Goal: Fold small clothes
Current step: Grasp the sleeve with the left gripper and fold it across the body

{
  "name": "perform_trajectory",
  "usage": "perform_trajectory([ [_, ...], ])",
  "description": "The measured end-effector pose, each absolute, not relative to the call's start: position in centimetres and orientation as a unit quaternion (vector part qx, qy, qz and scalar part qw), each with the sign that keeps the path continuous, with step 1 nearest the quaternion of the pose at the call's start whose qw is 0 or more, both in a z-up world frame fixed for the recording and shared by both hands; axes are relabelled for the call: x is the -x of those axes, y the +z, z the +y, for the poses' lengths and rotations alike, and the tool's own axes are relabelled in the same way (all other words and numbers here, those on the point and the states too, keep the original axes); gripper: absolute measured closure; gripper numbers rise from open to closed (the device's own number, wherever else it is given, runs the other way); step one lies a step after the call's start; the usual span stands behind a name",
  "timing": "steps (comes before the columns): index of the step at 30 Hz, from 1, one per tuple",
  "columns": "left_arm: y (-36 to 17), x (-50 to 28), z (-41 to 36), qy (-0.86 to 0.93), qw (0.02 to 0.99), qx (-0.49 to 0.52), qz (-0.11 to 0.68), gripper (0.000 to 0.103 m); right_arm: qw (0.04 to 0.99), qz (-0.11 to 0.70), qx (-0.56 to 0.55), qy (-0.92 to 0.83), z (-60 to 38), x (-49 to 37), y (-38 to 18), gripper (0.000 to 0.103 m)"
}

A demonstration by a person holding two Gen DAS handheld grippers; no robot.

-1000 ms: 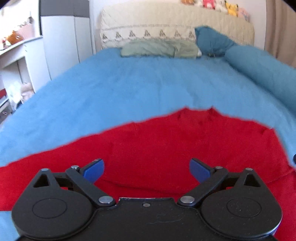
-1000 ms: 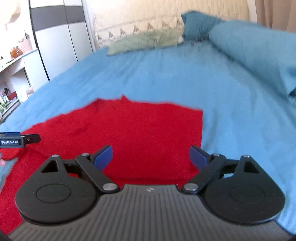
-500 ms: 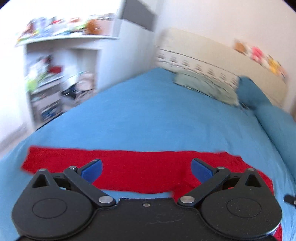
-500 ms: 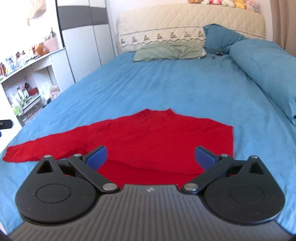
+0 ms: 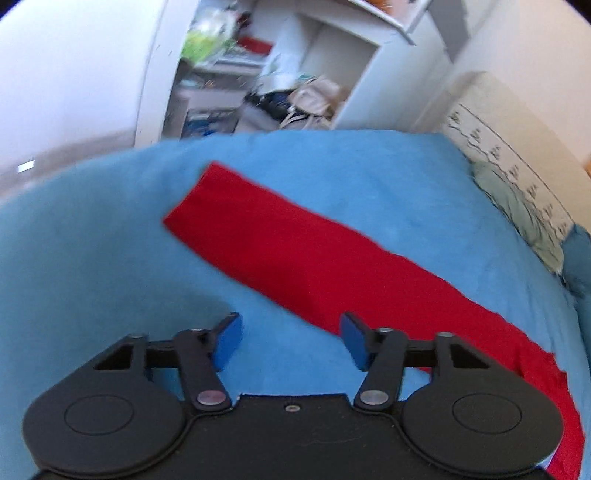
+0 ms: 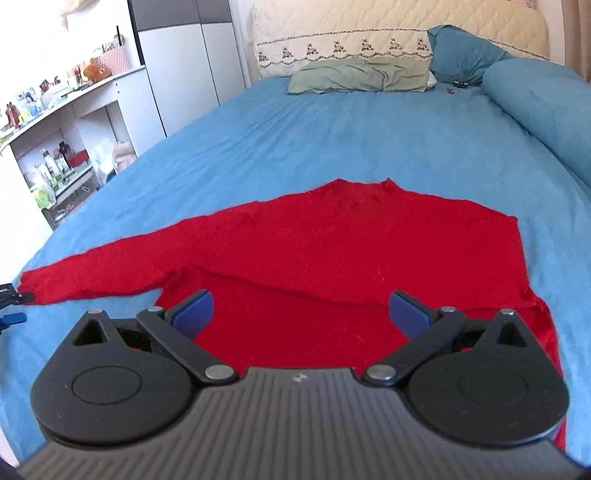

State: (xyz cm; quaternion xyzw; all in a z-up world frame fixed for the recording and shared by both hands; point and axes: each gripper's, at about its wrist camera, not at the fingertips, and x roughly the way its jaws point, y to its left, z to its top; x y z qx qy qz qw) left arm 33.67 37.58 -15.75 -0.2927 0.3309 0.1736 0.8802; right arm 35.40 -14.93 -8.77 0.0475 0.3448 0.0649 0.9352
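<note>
A: Status on the tongs?

B: Left gripper point(image 5: 291, 341) has its jaws spread, nothing between them. Right gripper point(image 6: 301, 314) likewise spread wide and holding nothing.

A: Where's the garment?

B: Red sweater point(image 6: 332, 254) lies flat on the blue bedspread point(image 6: 351, 129). In the right wrist view its body sits directly under and ahead of the right gripper, collar pointing away from it. One sleeve point(image 6: 99, 269) stretches out to that gripper's left, cuff close to the bed's left edge. The right side of the body looks folded in, with a straight edge ahead-right of the blue pads point(image 6: 408, 308).

A: And from the left side?

B: In the left wrist view the sleeve point(image 5: 295, 251) runs diagonally, from ahead-left of the gripper to behind its right finger. The cuff end is ahead of the left finger, apart from it. Bare bedspread sits directly between the fingers. View is motion-blurred.

A: Room to move?

B: Wide stretch of bare bedspread ahead of the right gripper, up to a green pillow point(image 6: 354, 77) and dark blue pillow point(image 6: 461, 51) by the cream headboard point(image 6: 369, 29). A rolled blue duvet point(image 6: 535, 99) lines the far right. To the left of the bed, a white shelf unit point(image 6: 66, 122) full of clutter, then a grey-white wardrobe point(image 6: 184, 62). The left gripper's tip shows at the right wrist view's left margin, just beside the cuff.
</note>
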Motion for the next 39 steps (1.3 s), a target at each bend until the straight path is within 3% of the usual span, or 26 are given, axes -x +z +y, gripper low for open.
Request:
perform_trajectory([
  [2,-16.1,-34.5,38.1,0.182,0.885,0.288,0.317,0.057,0.935,0.348,-0.043,0.061,-15.0,-35.7,-9.3,0.000],
  [6,-16.2,-36.4,38.9,0.209,0.886,0.268,0.314,0.096,0.933,0.352,-0.042,0.054,-15.8,-36.1,-10.4,0.000],
  [7,-16.1,-36.8,39.0,0.209,0.887,0.269,0.312,0.097,0.933,0.353,-0.044,0.051,-16.1,-36.2,-10.6,0.000],
  [15,-9.8,-38.8,33.2,0.174,0.933,0.170,0.267,0.098,0.934,0.350,-0.069,0.036,-18.9,-36.3,-11.4,0.000],
  [21,-2.5,-42.2,21.2,0.050,0.971,0.099,0.211,0.098,0.939,0.330,-0.098,0.018,-22.6,-35.8,-10.2,0.000],
  [25,-0.8,-44.6,9.7,-0.053,0.975,0.069,0.204,0.098,0.942,0.317,-0.110,0.004,-25.6,-35.2,-9.3,0.000],
  [32,-8.5,-46.4,-6.1,-0.161,0.939,0.033,0.301,0.098,0.938,0.320,-0.129,-0.020,-30.9,-34.4,-9.9,0.000],
  [37,-14.6,-45.7,-10.2,-0.172,0.919,-0.023,0.355,0.097,0.931,0.338,-0.138,-0.024,-33.2,-34.3,-11.5,0.000],
  [39,-15.5,-45.3,-10.2,-0.175,0.917,-0.036,0.356,0.087,0.930,0.341,-0.136,-0.022,-33.4,-34.5,-12.1,0.000],
])
